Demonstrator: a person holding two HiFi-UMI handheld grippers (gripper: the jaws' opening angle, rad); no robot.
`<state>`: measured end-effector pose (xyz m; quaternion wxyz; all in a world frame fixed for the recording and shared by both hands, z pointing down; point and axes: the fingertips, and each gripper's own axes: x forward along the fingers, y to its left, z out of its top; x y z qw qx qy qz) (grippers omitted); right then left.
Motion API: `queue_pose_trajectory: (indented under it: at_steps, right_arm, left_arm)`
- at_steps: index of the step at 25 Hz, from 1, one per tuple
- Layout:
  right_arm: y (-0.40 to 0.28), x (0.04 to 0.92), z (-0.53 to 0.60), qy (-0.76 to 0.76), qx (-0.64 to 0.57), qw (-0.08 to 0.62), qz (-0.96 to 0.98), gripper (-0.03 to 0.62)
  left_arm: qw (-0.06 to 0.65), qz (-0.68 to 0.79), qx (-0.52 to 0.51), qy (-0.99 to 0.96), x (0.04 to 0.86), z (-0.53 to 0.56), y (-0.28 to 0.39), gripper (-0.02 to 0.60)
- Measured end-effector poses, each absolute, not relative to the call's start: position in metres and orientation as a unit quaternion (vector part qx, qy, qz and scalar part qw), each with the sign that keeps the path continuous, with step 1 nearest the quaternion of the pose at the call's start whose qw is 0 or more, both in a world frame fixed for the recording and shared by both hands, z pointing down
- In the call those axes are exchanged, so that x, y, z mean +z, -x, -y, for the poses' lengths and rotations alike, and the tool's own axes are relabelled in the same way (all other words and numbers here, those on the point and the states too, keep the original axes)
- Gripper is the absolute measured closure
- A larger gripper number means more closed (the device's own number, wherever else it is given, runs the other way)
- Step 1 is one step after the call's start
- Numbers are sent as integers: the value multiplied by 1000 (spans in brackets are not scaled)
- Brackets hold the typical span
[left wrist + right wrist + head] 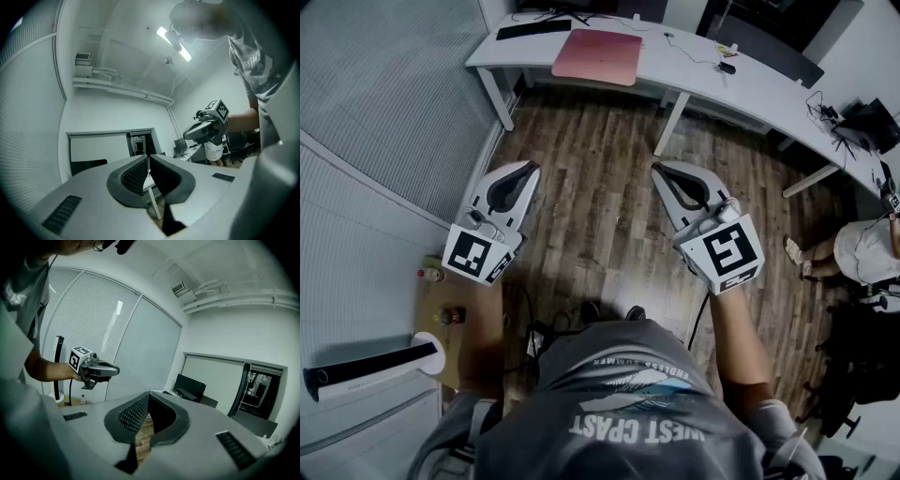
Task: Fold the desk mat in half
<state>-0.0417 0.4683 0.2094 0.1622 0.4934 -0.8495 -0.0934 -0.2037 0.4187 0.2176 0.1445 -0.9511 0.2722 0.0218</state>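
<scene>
Lying unfolded on the desk [689, 67]: pink desk mat [597, 56].

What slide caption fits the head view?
Shut and empty, the left gripper and right gripper face the pink desk mat, unfolded on the desk.

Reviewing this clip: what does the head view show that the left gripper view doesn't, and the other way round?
Only the head view: the pink desk mat lying flat on the white desk, a black keyboard beside it, and the wooden floor.

Only the left gripper view: the ceiling light and a wall vent.

Both: the left claw and the right claw, each shut and empty, held in the air away from the mat, and the person's grey shirt.
</scene>
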Motion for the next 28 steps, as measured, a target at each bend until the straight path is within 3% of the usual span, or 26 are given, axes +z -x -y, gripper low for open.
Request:
queue_pose_trajectory:
  at_steps: [28]
  right_arm:
    - [20,231,-415,-494,-65,172,850,562]
  left_arm:
    - [110,-264,23,958,243,-370,187,549]
